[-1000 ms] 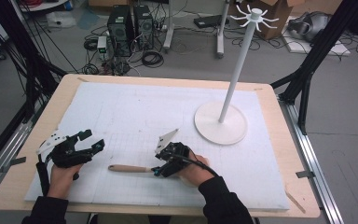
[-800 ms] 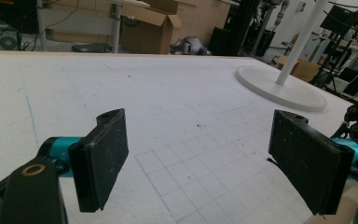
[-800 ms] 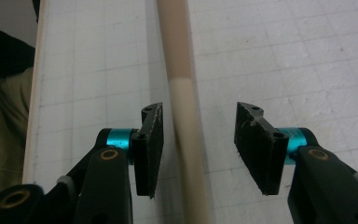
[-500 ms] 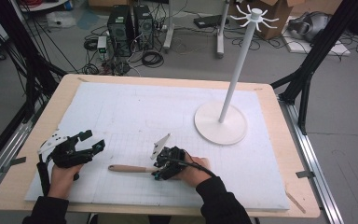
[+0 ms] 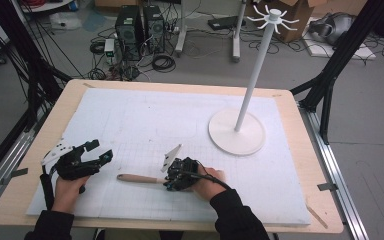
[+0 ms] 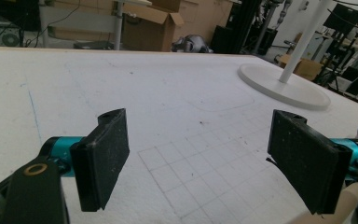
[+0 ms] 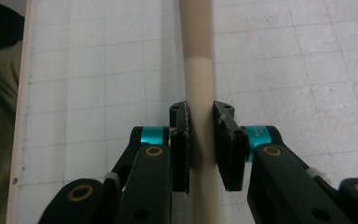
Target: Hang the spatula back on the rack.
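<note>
Two grippers work over the wooden table (image 5: 310,200), which I see topped by a matte white foam board (image 5: 145,117) ruled with a faint grid. At the board's far right stands a white stand (image 5: 237,131), a round flat base under a slim pole. Near the board's front edge my right gripper (image 7: 200,140) is clenched on a smooth, round wooden handle (image 5: 137,178), pale beyond the jaws, lying flat. Near the board's front left, my left gripper (image 6: 205,163) sits released, rough black pads (image 6: 103,156) wide apart.
</note>
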### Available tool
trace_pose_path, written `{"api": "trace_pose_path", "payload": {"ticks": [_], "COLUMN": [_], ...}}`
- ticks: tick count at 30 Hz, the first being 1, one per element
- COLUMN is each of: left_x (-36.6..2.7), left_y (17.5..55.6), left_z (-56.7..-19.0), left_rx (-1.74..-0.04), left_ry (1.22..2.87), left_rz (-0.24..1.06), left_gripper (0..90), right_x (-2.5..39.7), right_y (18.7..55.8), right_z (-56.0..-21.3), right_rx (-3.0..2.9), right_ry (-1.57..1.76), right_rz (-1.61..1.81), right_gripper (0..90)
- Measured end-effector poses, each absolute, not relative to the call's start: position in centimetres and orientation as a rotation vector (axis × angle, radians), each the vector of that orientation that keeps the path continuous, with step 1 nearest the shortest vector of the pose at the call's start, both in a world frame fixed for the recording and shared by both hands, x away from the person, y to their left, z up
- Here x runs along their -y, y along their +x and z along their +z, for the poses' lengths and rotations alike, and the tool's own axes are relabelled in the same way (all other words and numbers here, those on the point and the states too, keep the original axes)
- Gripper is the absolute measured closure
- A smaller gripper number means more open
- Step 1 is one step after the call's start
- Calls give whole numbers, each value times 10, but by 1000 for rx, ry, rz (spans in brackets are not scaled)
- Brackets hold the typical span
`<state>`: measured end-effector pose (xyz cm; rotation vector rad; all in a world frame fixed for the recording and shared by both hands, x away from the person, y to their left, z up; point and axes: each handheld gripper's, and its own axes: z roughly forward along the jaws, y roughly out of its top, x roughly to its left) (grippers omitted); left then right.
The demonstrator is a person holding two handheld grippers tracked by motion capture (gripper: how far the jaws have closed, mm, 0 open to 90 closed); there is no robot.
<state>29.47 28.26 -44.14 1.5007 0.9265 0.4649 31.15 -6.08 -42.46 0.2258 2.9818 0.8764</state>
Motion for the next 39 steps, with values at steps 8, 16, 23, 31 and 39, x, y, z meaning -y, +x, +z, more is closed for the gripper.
{"api": "trace_pose_path", "payload": {"ticks": [8,16,23,31,39], "left_x": [-284,-287,-290,-288,-285], "left_y": [295,294,293,293,293], "left_z": [-442,-441,-441,-441,-443], "left_rx": [-933,-936,-943,-942,-936], "left_ry": [1494,1483,1458,1455,1464], "left_rz": [462,472,478,477,468], "left_gripper": [211,212,212,212,213], "right_x": [68,82,94,109,129], "right_y": [312,309,308,306,306], "right_z": [-418,-408,-402,-390,-379], "right_rx": [-2960,-2912,-2870,-2805,-2705], "right_ry": [251,304,352,416,487], "right_rz": [919,980,1044,1120,1196], "right_gripper": [784,786,786,786,785]}}
